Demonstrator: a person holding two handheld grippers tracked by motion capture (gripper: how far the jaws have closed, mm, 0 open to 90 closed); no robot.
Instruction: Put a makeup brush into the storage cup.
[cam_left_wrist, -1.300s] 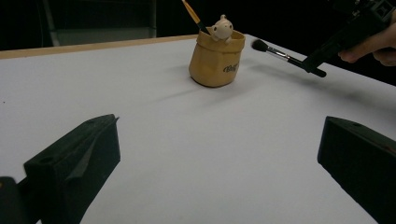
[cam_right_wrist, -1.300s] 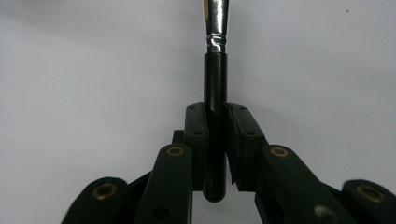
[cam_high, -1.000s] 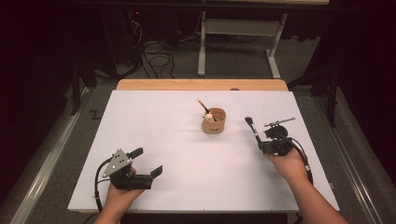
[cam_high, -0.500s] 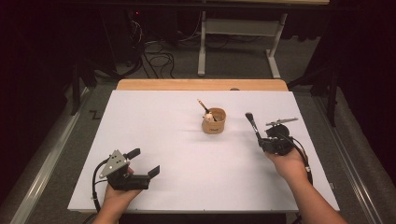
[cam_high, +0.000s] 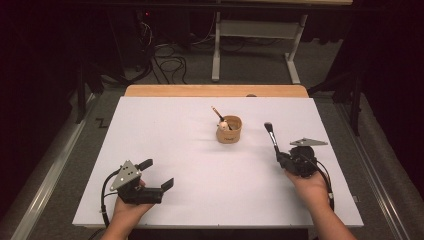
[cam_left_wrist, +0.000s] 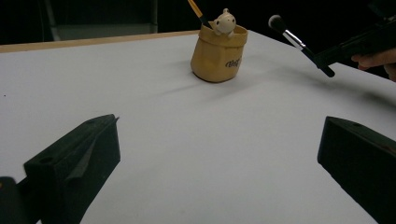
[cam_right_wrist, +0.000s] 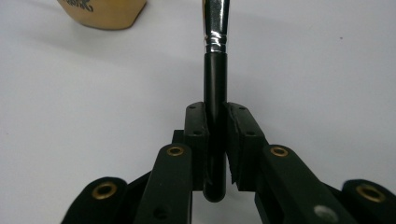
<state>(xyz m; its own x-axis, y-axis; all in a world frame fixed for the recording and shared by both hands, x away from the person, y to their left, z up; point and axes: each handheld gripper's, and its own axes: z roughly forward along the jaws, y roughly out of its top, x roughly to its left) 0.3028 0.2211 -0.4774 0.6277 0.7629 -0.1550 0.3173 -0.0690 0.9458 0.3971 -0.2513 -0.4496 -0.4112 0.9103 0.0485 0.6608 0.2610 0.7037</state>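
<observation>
A tan pot (cam_high: 229, 129) (cam_left_wrist: 218, 54) with a small figure on its rim and a pencil-like stick in it stands on the white table top (cam_high: 165, 130). My right gripper (cam_high: 280, 156) (cam_right_wrist: 215, 122) is shut on the black handle of a makeup brush (cam_high: 271, 137) (cam_right_wrist: 215, 88) (cam_left_wrist: 299, 43), which points up and away, right of the pot. My left gripper (cam_high: 157, 174) rests at the front left, jaws wide open with nothing between them; its two fingers (cam_left_wrist: 81, 158) frame the pot from afar.
A wooden strip (cam_high: 215, 90) runs along the table's far edge. Beyond it are cables and a white stand leg (cam_high: 216, 50) on the floor. Wide white surface lies between the two hands.
My right hand with the brush has shifted slightly toward the front and down. The left hand has stayed where it was.
</observation>
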